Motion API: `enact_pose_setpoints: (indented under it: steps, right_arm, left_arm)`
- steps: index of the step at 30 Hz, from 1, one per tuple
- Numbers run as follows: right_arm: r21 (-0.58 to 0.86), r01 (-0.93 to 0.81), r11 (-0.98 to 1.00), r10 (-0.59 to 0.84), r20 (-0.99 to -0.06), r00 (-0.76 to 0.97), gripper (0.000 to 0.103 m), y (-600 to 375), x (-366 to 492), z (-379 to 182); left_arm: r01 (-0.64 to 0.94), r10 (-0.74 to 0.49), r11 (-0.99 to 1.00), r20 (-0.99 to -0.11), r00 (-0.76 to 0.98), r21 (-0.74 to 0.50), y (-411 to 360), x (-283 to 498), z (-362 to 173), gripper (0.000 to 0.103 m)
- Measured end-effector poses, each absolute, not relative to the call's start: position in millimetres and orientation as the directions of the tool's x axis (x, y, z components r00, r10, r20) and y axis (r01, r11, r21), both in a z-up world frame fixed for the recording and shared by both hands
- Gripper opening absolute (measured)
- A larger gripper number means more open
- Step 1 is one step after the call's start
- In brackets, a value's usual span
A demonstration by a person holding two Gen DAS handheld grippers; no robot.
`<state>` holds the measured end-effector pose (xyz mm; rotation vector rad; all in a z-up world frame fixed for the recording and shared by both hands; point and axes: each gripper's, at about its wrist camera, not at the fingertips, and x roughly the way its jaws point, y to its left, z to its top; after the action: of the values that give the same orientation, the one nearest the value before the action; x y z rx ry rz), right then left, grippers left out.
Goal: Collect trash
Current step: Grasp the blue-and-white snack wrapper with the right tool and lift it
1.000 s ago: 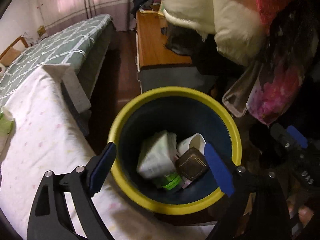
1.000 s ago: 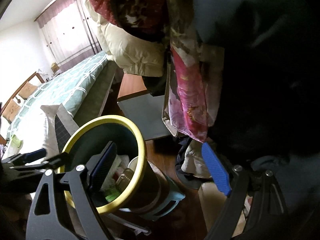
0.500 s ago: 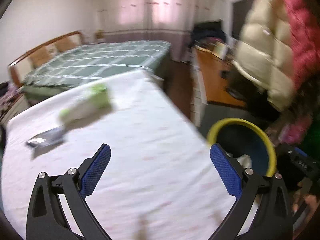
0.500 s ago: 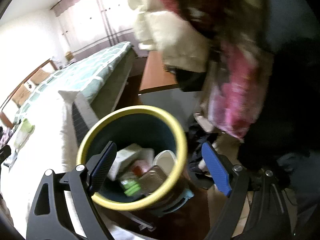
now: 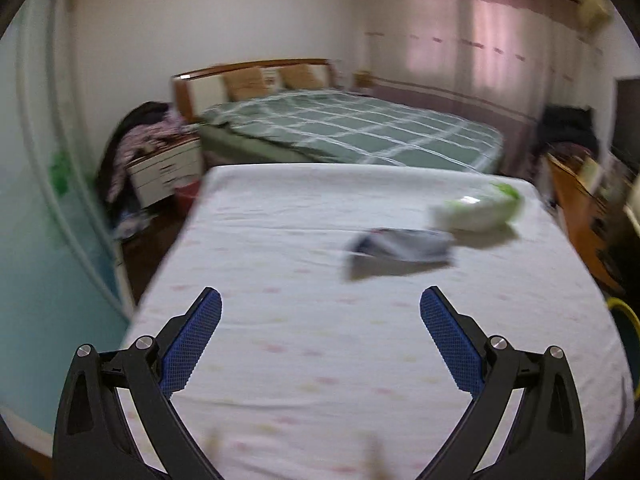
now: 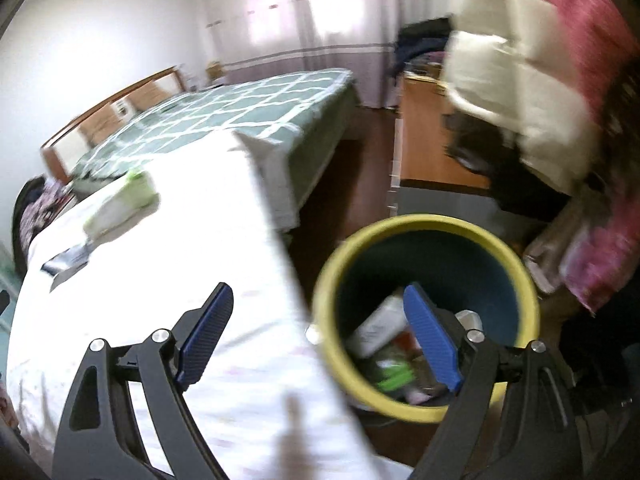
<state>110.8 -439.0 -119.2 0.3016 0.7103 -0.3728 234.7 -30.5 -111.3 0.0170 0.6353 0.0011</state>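
A crumpled grey-blue wrapper (image 5: 400, 245) and white-green packet (image 5: 478, 210) lie on our white sheet (image 5: 304, 336); our left gripper (image 5: 320, 334) and right gripper (image 6: 320, 334) hang spread, empty.

Left gripper (image 5: 320, 336) and right gripper (image 6: 320, 334) gape empty.

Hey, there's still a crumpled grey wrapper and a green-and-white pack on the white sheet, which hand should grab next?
Left, probably. Its open tool faces the crumpled grey wrapper and green-and-white pack across the white sheet. The right tool, also open, straddles the yellow-rimmed bin.
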Motion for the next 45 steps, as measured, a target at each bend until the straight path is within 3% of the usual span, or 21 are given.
enact_pose_setpoints:
  steps: [13, 22, 32, 36, 42, 43, 45]
  right_arm:
    - [0.143, 0.048, 0.989, 0.062, -0.679, 0.732, 0.082, -269, 224, -100]
    - [0.056, -0.182, 0.982, 0.168, -0.699, 0.695, 0.082, -164, 294, -117]
    - [-0.082, -0.240, 0.967, 0.100, -0.745, 0.660, 0.080, -139, 350, -147]
    - [-0.060, -0.270, 0.961, 0.127, -0.772, 0.623, 0.078, -143, 366, -153]
    - [-0.030, -0.293, 0.956, 0.158, -0.786, 0.597, 0.063, -146, 373, -153]
    - [-0.024, -0.299, 0.954, 0.166, -0.789, 0.592, 0.052, -146, 371, -152]
    - [-0.016, -0.303, 0.953, 0.173, -0.791, 0.587, 0.042, -146, 367, -149]
  left_arm:
    - [-0.309, 0.250, 0.951, -0.545, 0.800, -0.017, 77, 221, -127, 0.098]
    - [-0.311, 0.221, 0.948, -0.576, 0.787, -0.062, 86, 226, -136, 0.098]
    - [-0.311, 0.216, 0.948, -0.589, 0.779, -0.062, 83, 226, -138, 0.098]
    - [-0.306, 0.213, 0.950, -0.597, 0.774, -0.058, 80, 227, -140, 0.098]
    - [-0.303, 0.211, 0.951, -0.603, 0.770, -0.054, 79, 228, -141, 0.098]
    - [-0.303, 0.211, 0.952, -0.603, 0.769, -0.053, 78, 229, -141, 0.098]
    - [-0.301, 0.210, 0.952, -0.604, 0.769, -0.053, 78, 229, -141, 0.098]
